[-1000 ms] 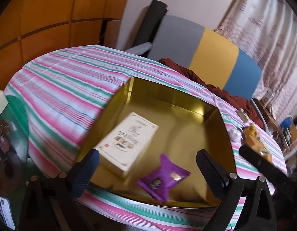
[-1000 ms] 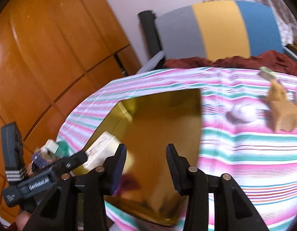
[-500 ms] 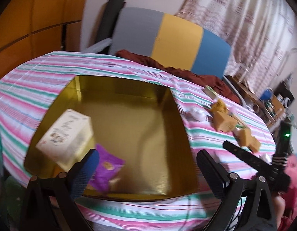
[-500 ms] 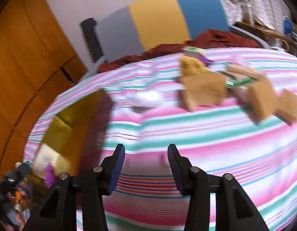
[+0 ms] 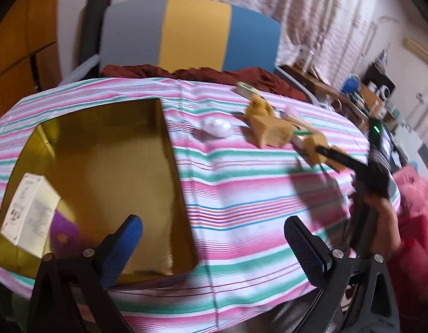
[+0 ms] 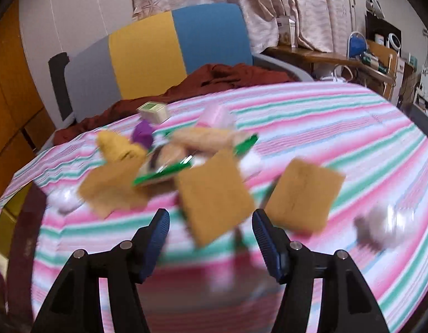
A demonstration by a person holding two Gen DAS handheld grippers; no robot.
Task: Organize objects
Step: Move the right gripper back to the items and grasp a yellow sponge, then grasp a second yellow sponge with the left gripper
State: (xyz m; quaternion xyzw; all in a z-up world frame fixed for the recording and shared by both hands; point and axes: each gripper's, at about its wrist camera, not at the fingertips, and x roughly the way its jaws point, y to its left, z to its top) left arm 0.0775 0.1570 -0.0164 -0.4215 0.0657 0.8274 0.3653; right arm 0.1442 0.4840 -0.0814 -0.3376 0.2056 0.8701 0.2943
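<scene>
A gold tin tray [image 5: 169, 149] lies on the striped cloth, with a white box [image 5: 28, 211] and a purple packet [image 5: 63, 234] inside at its left. My left gripper [image 5: 214, 238] hangs open over the tray's near right corner with nothing between its fingers. A blurred pile of snacks sits to the right: several tan packets [image 6: 214, 194], a green-edged packet [image 6: 164, 173], a yellow packet [image 6: 117, 147], a purple sweet [image 6: 143, 136] and a small green-topped box [image 6: 153, 111]. My right gripper [image 6: 209, 233], its jaws opening, hovers just short of the middle tan packet, gripping nothing.
White wrapped sweets lie loose on the cloth [image 6: 388, 222] [image 5: 215, 127]. A grey, yellow and blue chair back [image 6: 158, 47] with a dark red cloth [image 6: 214, 80] stands behind the table. A cluttered desk [image 6: 366, 55] is at the far right. Pink fabric [image 5: 416, 222] lies beside the table.
Both grippers swung right, away from the tray toward the snack pile. The right gripper's jaws widened and now face the tan packets. The left stayed open.
</scene>
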